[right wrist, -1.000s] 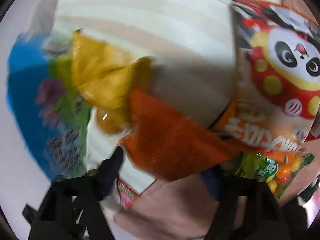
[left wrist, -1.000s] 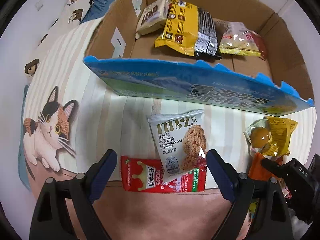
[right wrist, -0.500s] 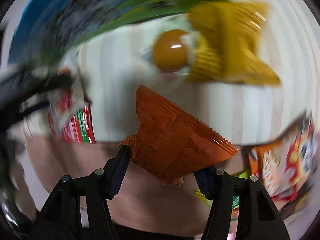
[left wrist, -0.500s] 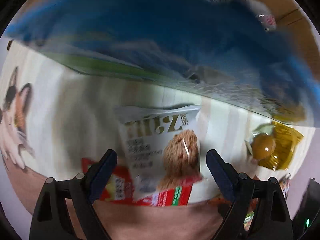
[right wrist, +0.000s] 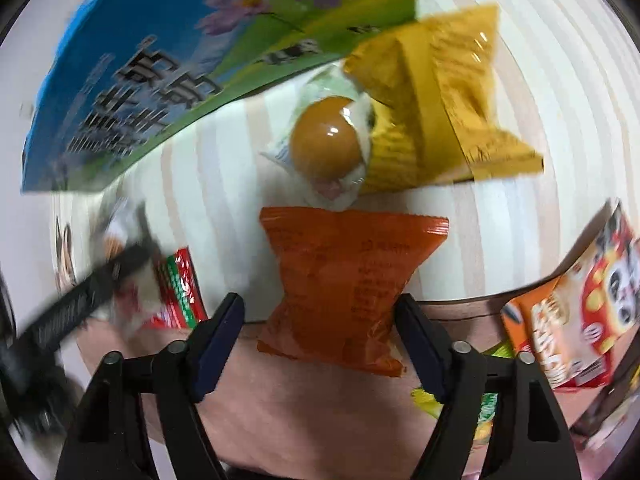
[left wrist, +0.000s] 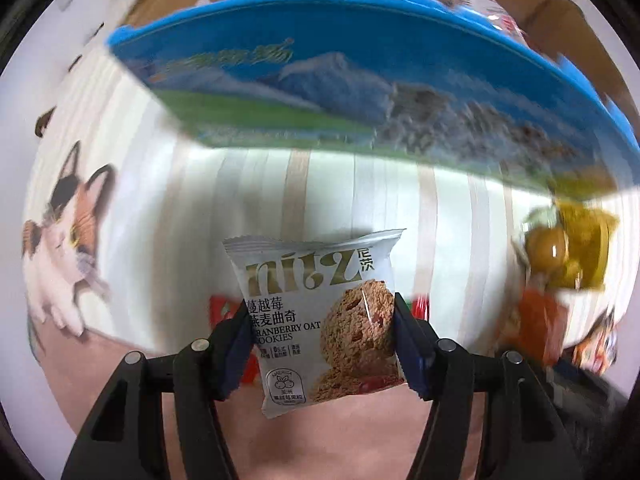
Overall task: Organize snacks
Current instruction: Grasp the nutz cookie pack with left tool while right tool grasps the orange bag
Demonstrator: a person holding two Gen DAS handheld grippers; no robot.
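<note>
My left gripper (left wrist: 320,330) is shut on a white Nitz cranberry oat cookie packet (left wrist: 320,308), its pads pressing both side edges. My right gripper (right wrist: 320,322) has its jaws wide around an orange snack packet (right wrist: 344,280) lying on the striped cloth; the right pad touches it and the left pad stands apart. The cardboard box with the blue printed flap (left wrist: 360,84) stands just ahead, with several snacks inside at the top of the left wrist view. The flap also shows in the right wrist view (right wrist: 160,64).
A packed braised egg (right wrist: 324,144) and a yellow packet (right wrist: 436,100) lie beyond the orange packet. A red packet (right wrist: 180,288) lies to the left, a panda-print bag (right wrist: 580,304) to the right. The left gripper (right wrist: 80,304) shows at left. A cat print (left wrist: 64,240) marks the cloth.
My left gripper has closed on the cookie packet and moved toward the box. My right gripper has swung round and now squarely straddles the orange packet.
</note>
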